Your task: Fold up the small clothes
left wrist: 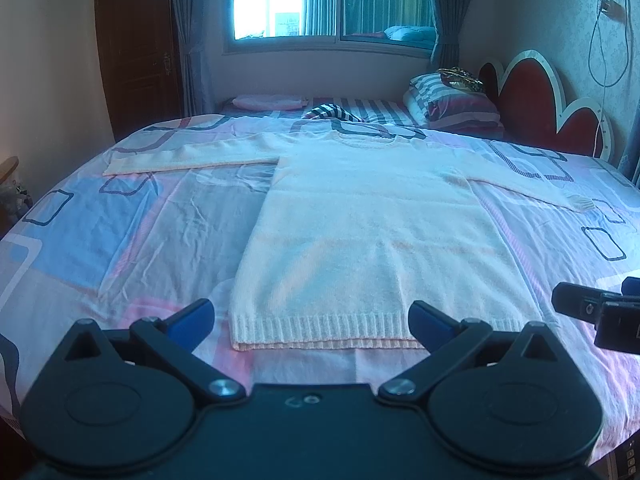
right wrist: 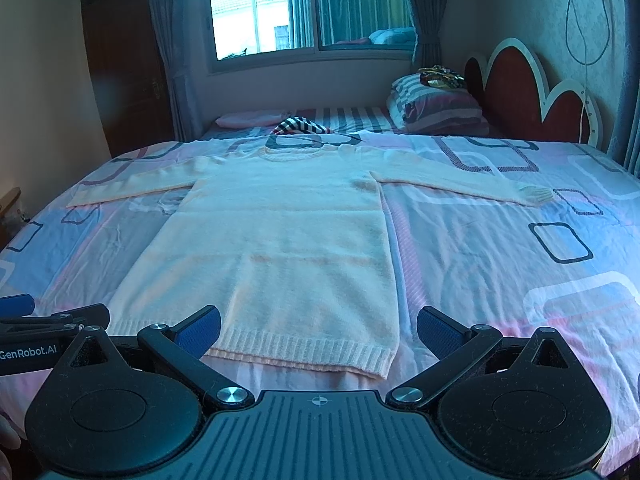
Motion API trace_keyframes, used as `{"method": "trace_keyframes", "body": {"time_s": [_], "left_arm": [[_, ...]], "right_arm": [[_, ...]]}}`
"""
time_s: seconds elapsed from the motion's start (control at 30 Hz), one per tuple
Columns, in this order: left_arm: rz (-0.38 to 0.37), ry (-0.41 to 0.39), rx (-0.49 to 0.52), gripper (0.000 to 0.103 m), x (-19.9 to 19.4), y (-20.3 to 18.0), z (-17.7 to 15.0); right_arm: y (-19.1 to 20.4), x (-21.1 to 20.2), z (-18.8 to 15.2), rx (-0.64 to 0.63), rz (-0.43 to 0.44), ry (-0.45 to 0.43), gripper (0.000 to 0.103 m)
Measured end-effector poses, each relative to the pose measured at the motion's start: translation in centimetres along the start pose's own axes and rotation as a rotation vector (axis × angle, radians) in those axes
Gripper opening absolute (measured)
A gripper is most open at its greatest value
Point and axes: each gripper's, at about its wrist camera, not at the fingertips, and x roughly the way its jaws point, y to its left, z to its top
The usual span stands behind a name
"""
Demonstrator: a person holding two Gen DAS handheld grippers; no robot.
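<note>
A pale cream knit sweater (left wrist: pixel 360 224) (right wrist: pixel 280 240) lies flat on the bed, front up, both sleeves spread out sideways and the ribbed hem nearest me. My left gripper (left wrist: pixel 312 322) hovers open just above the hem, its blue pads wide apart with nothing between them. My right gripper (right wrist: pixel 318 332) is also open and empty, over the hem's right corner. Each gripper shows at the edge of the other's view: the right gripper (left wrist: pixel 596 308) at the right edge, the left gripper (right wrist: pixel 48 320) at the left edge.
The patterned pink and blue bedsheet (left wrist: pixel 120 240) covers a wide bed. Folded striped bedding (left wrist: pixel 452 100) sits by the red headboard (left wrist: pixel 532 100) at the back right. A striped garment (right wrist: pixel 300 125) and a pink item (right wrist: pixel 248 119) lie beyond the collar. A window and a door are behind.
</note>
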Motion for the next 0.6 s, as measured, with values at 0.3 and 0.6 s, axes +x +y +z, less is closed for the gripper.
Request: {"method": "trace_keyframes", "body": {"time_s": [0.3, 0.6], "left_arm": [[0.003, -0.001, 0.001, 0.102, -0.12, -0.01, 0.0], [0.004, -0.004, 0.005, 0.102, -0.28, -0.14, 0.12]], "right_arm": [[-0.06, -0.08, 0.06, 0.001, 0.002, -0.002, 0.103], [-0.21, -0.2, 0.25, 0.004, 0.002, -0.002, 0.103]]}}
